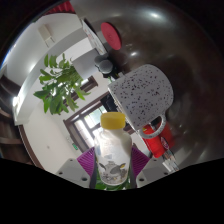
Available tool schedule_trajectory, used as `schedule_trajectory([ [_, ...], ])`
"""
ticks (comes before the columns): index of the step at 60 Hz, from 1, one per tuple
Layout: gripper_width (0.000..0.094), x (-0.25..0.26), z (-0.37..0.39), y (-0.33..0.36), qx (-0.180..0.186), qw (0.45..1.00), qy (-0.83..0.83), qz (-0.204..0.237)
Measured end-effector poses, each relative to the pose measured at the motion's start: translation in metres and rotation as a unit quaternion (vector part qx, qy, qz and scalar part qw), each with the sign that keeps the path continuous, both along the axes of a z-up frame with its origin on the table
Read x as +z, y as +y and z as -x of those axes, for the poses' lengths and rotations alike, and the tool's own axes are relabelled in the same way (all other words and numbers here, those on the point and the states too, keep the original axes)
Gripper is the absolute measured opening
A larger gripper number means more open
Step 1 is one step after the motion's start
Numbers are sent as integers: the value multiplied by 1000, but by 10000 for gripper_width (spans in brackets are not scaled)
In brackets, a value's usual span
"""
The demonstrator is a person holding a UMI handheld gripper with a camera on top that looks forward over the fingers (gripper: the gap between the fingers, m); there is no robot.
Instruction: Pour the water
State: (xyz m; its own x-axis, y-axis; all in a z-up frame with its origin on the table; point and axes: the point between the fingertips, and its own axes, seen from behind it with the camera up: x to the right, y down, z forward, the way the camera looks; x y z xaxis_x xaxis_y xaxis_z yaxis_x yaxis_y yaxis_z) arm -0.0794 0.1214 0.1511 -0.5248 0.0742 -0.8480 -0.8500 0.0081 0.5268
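Gripper [112, 168] pinching one bottle [112, 150], tilted toward one speckled mug [141, 92]; one plant [60, 85].

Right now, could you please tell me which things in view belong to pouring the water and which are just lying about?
For the job:
- bottle with a yellow cap, between the fingers of the gripper
- speckled grey mug, tilted just beyond the bottle

Just lying about:
- leafy plant
- red chair
- red thing beside the mug

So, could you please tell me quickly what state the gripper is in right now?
Gripper: shut on the clear plastic bottle with a yellow cap, held up by the speckled grey mug.
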Motion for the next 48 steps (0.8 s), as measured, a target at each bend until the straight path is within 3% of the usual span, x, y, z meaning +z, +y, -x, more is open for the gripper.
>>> schedule_trajectory([
  [9,466,17,13,-1,14,997,-78,-2],
  [17,463,45,25,-3,50,950,-309,23],
  [27,476,68,-29,-11,30,776,-624,86],
  [39,477,67,-126,-13,-3,532,-827,184],
  [43,479,52,-165,-16,-5,482,-848,218],
  [48,477,34,-198,-19,-12,459,-851,254],
])
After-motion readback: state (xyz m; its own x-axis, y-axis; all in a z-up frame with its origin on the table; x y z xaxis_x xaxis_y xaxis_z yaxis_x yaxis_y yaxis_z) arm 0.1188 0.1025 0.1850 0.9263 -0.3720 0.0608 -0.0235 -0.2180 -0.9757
